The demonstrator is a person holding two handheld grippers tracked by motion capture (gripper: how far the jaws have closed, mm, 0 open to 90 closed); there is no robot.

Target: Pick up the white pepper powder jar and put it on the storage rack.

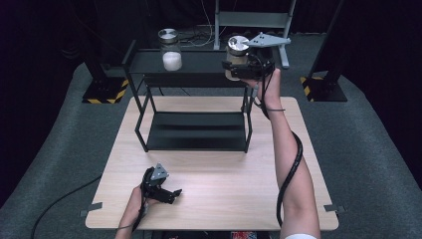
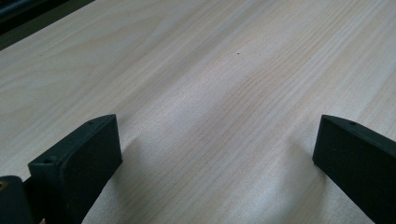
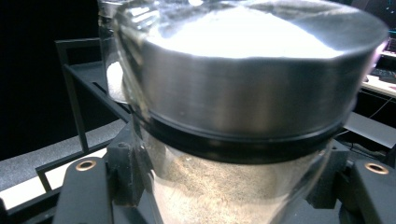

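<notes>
Jar of brown powder (image 1: 236, 56) is the thing in hand: it sits at the far right, held up beside the right end of the black shelf's top board (image 1: 199, 62). It is glass with a shiny metal lid (image 3: 252, 70), so it looks hard, smooth, a bit heavy, and it would break if it fell.

On the near left, the left gripper (image 1: 168, 195) rests low over the wooden table (image 1: 214, 174) with its jaws wide apart and nothing between them.

On the far left of the top board stands another jar with white powder (image 1: 170, 50). It is well apart from the brown one.

The right gripper (image 1: 247, 68) is squeezed tight on the glass body just under the lid. That seems a good place to hold, since the lid rim stops a slip.

The top board has a thin edge and a tall post at its end, so the jar could bump there. There is lots of free room between the two jars.
</notes>
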